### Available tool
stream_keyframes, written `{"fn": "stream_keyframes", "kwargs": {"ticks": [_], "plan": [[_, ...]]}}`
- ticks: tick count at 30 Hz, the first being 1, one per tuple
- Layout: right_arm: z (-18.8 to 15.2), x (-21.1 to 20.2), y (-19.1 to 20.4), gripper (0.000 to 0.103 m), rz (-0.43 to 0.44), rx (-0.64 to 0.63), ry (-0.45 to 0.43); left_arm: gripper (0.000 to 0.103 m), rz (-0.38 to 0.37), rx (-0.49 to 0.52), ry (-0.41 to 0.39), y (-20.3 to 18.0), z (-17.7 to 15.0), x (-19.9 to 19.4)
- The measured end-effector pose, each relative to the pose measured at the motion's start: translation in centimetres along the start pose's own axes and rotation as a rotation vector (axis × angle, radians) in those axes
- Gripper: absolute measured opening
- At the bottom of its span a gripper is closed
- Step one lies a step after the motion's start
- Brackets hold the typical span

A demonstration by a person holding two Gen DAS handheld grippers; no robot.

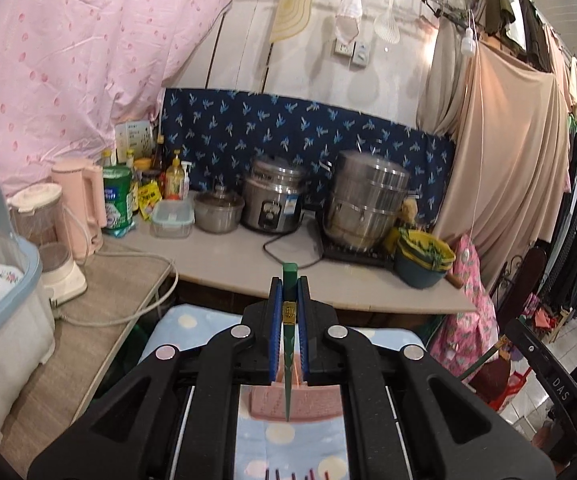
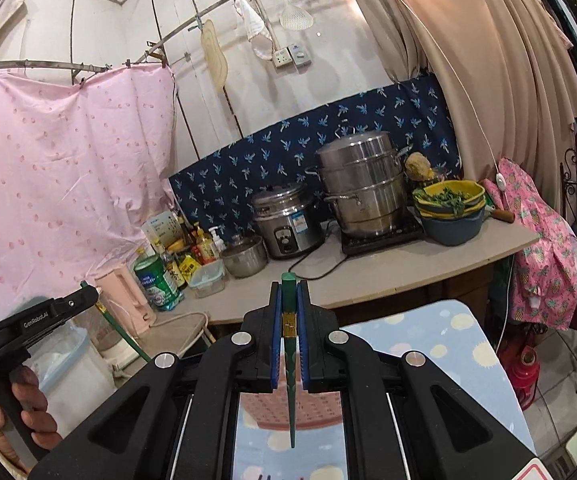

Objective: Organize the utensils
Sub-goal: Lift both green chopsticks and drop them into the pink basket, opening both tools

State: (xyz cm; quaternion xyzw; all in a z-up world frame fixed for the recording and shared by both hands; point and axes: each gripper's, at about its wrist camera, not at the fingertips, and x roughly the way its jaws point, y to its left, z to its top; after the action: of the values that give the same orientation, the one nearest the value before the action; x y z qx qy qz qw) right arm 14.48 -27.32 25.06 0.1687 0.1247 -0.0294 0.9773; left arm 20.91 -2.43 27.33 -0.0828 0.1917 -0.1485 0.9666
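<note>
My left gripper [image 1: 288,296] is clamped on a green chopstick [image 1: 288,364], and my right gripper [image 2: 288,300] on a second green chopstick [image 2: 291,376], both above the pink basket [image 1: 308,402]. Each is pinched near its top, so I judge either could pivot or slip.
</note>
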Motion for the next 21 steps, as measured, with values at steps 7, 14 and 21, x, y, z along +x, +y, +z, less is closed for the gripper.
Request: {"fn": "stream_keyframes", "kwargs": {"ticks": [7, 14, 21], "plan": [[3.2, 4.3, 0.7, 0.007, 0.032, 0.034, -0.037, 0.007, 0.011, -0.024, -0.056, 0.0, 2.9, 3.1], [1.8, 9.2, 0.1, 0.007, 0.032, 0.048, 0.025, 0.007, 0.036, -0.020, 0.004, 0.7, 1.3, 7.6], [-1.4, 12.4, -1.1, 0.007, 0.005, 0.053, 0.106, 0.007, 0.046, -0.047, 0.078, 2.2, -1.3, 10.5]]}}
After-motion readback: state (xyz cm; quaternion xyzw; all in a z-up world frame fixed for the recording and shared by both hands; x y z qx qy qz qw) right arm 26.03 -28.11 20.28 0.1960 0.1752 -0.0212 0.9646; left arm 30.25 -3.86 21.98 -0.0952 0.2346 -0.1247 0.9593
